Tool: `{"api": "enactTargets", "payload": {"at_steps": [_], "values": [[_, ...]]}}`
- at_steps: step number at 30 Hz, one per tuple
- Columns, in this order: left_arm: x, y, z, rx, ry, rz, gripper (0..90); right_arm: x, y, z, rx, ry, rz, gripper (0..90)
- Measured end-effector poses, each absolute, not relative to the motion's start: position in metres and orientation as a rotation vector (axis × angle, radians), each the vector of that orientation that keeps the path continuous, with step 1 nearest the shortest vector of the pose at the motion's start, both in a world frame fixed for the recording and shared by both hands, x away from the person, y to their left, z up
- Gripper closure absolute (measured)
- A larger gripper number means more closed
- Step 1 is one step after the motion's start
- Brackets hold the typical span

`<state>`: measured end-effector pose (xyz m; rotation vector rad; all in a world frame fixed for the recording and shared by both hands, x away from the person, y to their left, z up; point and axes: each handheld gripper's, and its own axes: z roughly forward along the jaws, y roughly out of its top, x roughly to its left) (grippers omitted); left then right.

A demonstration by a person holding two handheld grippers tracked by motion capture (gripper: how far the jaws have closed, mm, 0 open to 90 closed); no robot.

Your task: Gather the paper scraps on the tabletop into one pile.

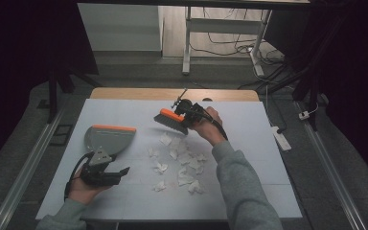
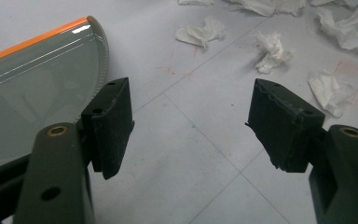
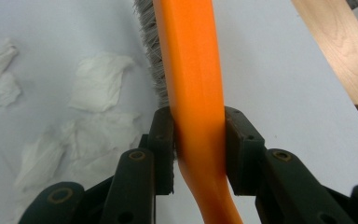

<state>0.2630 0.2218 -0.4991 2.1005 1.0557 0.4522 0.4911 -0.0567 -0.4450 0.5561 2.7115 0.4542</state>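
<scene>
A grey dustpan (image 1: 108, 138) with an orange lip lies flat at the left of the white mat (image 1: 124, 110); the left gripper view shows the dustpan (image 2: 32, 93) beside the left jaw. My left gripper (image 1: 106, 176) rests just behind it, open, with bare mat between its jaws (image 2: 189, 126). An orange hand brush (image 1: 171, 120) with grey bristles is held above the far side of the paper scraps (image 1: 184, 163). My right gripper (image 1: 186, 114) is shut on the brush handle (image 3: 196, 93). Crumpled white paper scraps (image 2: 272, 49) lie scattered in mid-mat, and more paper scraps (image 3: 98, 84) sit left of the bristles.
The mat covers a wooden table whose far edge (image 1: 172, 93) shows as a bare strip. A desk frame (image 1: 188, 43) and cables (image 1: 249, 48) stand on the floor beyond. A power strip (image 1: 281, 136) lies right of the table.
</scene>
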Motion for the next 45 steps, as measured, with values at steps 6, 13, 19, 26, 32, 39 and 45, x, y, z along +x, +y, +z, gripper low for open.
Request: {"api": "enactTargets", "payload": {"at_steps": [6, 13, 19, 26, 32, 39, 45], "values": [[0.264, 0.223, -0.500, 2.101, 1.055, 0.447, 30.8, 0.502, -0.044, -0.455, 0.499, 2.734, 0.379, 67.2], [0.264, 0.223, -0.501, 2.104, 1.052, 0.447, 30.8, 0.494, -0.034, -0.458, 0.342, 2.768, 0.338, 67.2], [0.264, 0.221, -0.501, 2.107, 1.050, 0.449, 30.8, 0.467, -0.026, -0.458, 0.162, 2.767, 0.237, 67.4], [0.263, 0.220, -0.501, 2.112, 1.049, 0.452, 30.8, 0.439, -0.036, -0.457, 0.076, 2.810, 0.249, 67.3], [0.263, 0.219, -0.501, 2.115, 1.049, 0.453, 30.8, 0.433, -0.058, -0.447, 0.121, 2.817, 0.314, 67.3], [0.263, 0.220, -0.501, 2.109, 1.055, 0.454, 30.8, 0.444, -0.087, -0.424, 0.369, 2.698, 0.536, 67.2], [0.263, 0.224, -0.500, 2.100, 1.064, 0.457, 30.8, 0.434, -0.093, -0.408, 0.586, 2.670, 0.708, 67.4]]}}
